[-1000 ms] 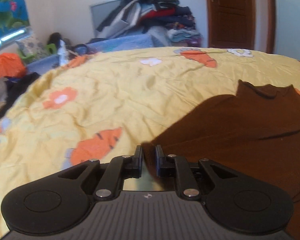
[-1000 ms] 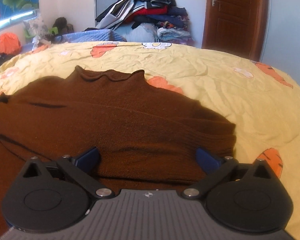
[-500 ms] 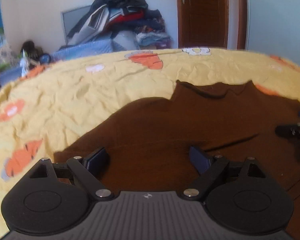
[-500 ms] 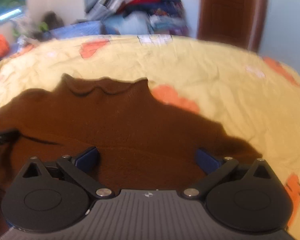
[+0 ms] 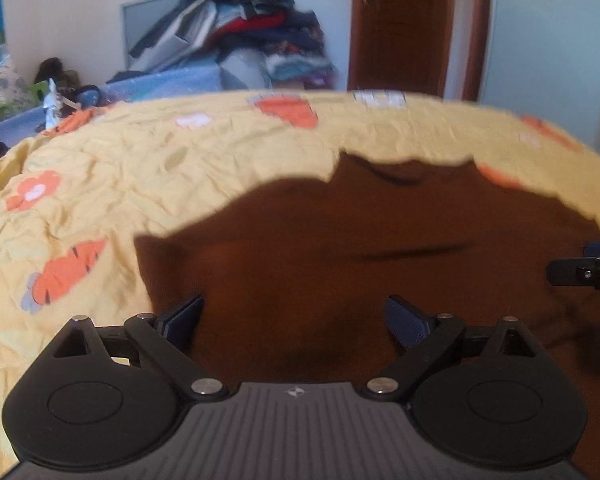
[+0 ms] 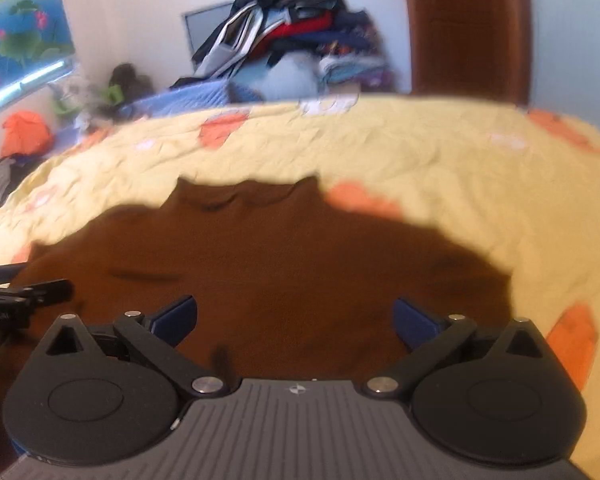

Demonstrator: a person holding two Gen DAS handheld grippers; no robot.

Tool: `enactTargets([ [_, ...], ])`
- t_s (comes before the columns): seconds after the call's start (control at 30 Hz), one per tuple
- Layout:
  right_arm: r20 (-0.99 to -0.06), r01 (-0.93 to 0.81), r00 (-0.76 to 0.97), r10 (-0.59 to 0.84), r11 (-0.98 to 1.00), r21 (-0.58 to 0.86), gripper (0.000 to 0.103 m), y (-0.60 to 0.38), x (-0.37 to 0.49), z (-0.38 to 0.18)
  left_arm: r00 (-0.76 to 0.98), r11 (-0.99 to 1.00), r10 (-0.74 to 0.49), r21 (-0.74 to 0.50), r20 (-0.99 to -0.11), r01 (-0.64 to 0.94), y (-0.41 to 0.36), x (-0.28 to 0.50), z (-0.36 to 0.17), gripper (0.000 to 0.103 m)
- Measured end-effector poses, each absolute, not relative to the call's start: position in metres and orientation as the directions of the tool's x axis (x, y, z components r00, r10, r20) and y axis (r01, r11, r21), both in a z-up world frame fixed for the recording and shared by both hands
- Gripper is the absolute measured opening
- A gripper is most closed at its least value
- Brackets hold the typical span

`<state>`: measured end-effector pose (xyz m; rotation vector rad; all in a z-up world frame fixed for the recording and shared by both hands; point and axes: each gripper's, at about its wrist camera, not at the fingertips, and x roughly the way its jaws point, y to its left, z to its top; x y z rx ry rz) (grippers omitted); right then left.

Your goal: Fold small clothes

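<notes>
A dark brown sweater (image 5: 340,240) lies flat on the yellow bed cover (image 5: 140,180), collar at the far side. My left gripper (image 5: 296,312) hovers over the sweater's near left part; its jaws are opening wide and its pads press on nothing. In the right wrist view the same sweater (image 6: 280,248) spreads below my right gripper (image 6: 296,314), which is open above the near right part with nothing held. Each gripper shows in the other's view: the right gripper's tip (image 5: 580,272) at the right edge, the left gripper's tip (image 6: 20,296) at the left edge.
The yellow cover (image 6: 460,180) with orange carrot prints surrounds the sweater. Beyond the bed are a tall pile of clothes (image 5: 240,40), a brown door (image 5: 400,20), a white cabinet (image 5: 548,40) and an orange bundle (image 6: 24,132) at the far left.
My left gripper, shut on the sweater's left edge a second ago, has let go, opened wide and swung right over the sweater. My right gripper stayed open and rolled slightly.
</notes>
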<state>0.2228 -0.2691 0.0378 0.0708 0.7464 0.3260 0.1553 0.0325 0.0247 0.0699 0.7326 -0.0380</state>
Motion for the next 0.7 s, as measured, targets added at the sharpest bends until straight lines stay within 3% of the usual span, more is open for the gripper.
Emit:
enactTargets([
  [0.07, -0.673, -0.292, 0.688, 0.272, 0.952, 0.086, 0.103, -0.264, 0.218, 0.023, 0.780, 0.987, 0.008, 0.129, -0.626, 0.093, 0.029, 0.153, 0.013, 0.101],
  [0.1, -0.659, -0.330, 0.705, 0.260, 0.944, 0.020, 0.103, -0.261, 0.212, 0.017, 0.774, 0.990, -0.007, 0.105, -0.634, 0.096, 0.034, 0.156, 0.013, 0.102],
  [0.23, -0.660, -0.336, 0.702, 0.266, 0.941, 0.022, 0.103, -0.262, 0.211, 0.020, 0.739, 0.993, 0.058, 0.117, -0.671, 0.028, 0.038, 0.156, 0.029, 0.099],
  [0.33, -0.676, -0.282, 0.698, 0.237, 0.958, 0.046, 0.103, -0.258, 0.199, 0.036, 0.771, 0.998, -0.022, 0.024, -0.636, 0.049, 0.039, 0.133, 0.044, 0.099],
  [0.4, -0.651, -0.310, 0.703, 0.286, 0.947, 0.082, 0.103, -0.258, 0.190, 0.038, 0.743, 0.996, -0.022, 0.053, -0.669, 0.077, 0.030, 0.134, 0.034, 0.100],
  [0.43, -0.665, -0.309, 0.695, 0.273, 0.949, 0.066, 0.103, -0.256, 0.189, 0.032, 0.725, 0.993, -0.004, 0.084, -0.689, 0.085, 0.027, 0.138, 0.024, 0.101],
  [0.47, -0.690, -0.304, 0.684, 0.238, 0.952, 0.028, 0.103, -0.253, 0.191, 0.022, 0.757, 0.991, -0.001, 0.100, -0.653, 0.087, 0.028, 0.134, 0.018, 0.102],
  [0.5, -0.655, -0.335, 0.715, 0.244, 0.942, -0.015, 0.103, -0.252, 0.185, 0.018, 0.756, 0.992, -0.003, 0.094, -0.655, 0.085, 0.031, 0.134, 0.017, 0.102],
  [0.6, -0.689, -0.312, 0.676, 0.260, 0.949, 0.052, 0.103, -0.262, 0.186, 0.031, 0.719, 0.999, -0.013, 0.024, -0.695, 0.041, 0.046, 0.127, 0.037, 0.101],
  [0.7, -0.660, -0.284, 0.666, 0.348, 0.936, 0.208, 0.103, -0.292, 0.161, 0.055, 0.749, 0.993, -0.101, -0.111, -0.654, 0.037, 0.075, 0.092, 0.053, 0.102],
])
